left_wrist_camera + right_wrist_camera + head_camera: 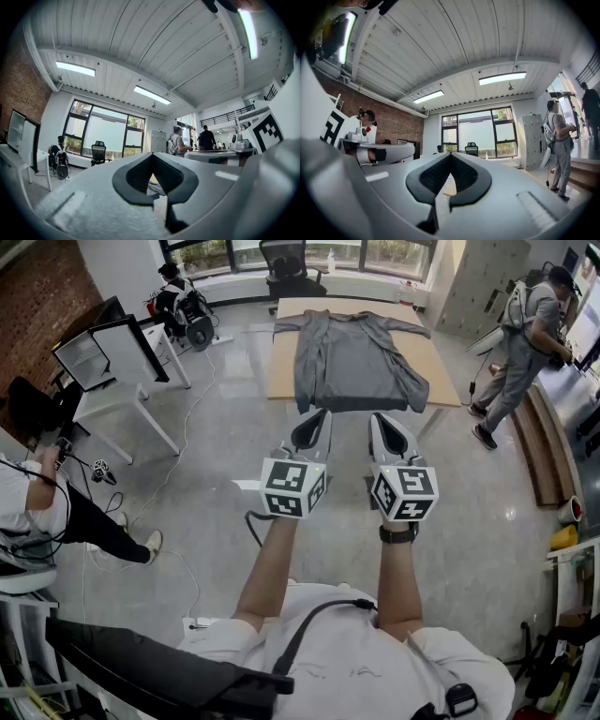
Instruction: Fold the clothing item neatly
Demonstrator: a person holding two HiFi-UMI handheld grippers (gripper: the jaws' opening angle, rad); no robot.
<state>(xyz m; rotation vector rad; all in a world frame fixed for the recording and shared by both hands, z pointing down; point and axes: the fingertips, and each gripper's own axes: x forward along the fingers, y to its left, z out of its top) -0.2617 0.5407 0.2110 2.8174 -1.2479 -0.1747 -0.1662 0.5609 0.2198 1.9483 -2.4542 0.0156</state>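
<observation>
Closed and empty, the left gripper [315, 420] and right gripper [382, 424] hover short of the garment [352, 362]

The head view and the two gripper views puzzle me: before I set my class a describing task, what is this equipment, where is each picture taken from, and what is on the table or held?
A person wears a camera on the head and holds a two-jaw gripper, a hand tool, in each hand. The head view looks down on both: the left gripper and the right gripper, each carrying a cube with square markers. The other two pictures come from cameras riding on those grippers, looking along their jaws. Both grippers are shut and hold nothing. Ahead of them, untouched, a grey garment lies spread on a table.
</observation>
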